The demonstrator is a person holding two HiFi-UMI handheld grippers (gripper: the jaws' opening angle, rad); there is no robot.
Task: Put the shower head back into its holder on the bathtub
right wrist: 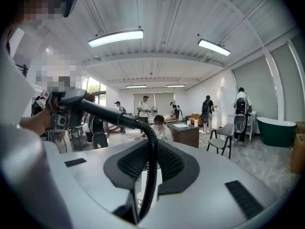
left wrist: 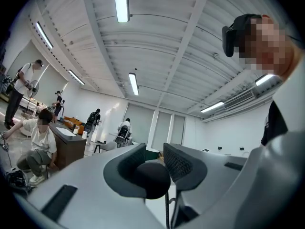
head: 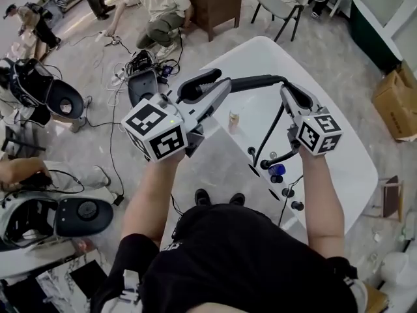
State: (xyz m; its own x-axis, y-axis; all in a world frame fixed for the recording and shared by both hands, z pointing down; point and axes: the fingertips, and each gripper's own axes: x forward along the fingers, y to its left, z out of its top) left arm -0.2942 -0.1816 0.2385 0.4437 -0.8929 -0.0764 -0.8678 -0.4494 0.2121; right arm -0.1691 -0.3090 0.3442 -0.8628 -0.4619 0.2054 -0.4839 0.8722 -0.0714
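The black shower head (head: 251,82) is held in the air over the white bathtub (head: 355,168), between my two grippers. My left gripper (head: 210,85) is shut on its rounded end (left wrist: 152,179). My right gripper (head: 291,95) is shut on the black ribbed hose (right wrist: 149,171) just below the handle (right wrist: 97,109). From there the hose (head: 272,130) hangs down to the black fittings (head: 266,164) on the tub's deck, beside a blue knob (head: 277,170). I cannot tell which of the fittings is the holder.
A small cup (head: 233,119) stands on the tub's rim. Black knobs (head: 297,205) line the deck nearer to me. Cables and black-and-white machines (head: 62,215) cover the floor at left. A cardboard box (head: 396,100) lies at right; a person (head: 161,12) crouches beyond the tub.
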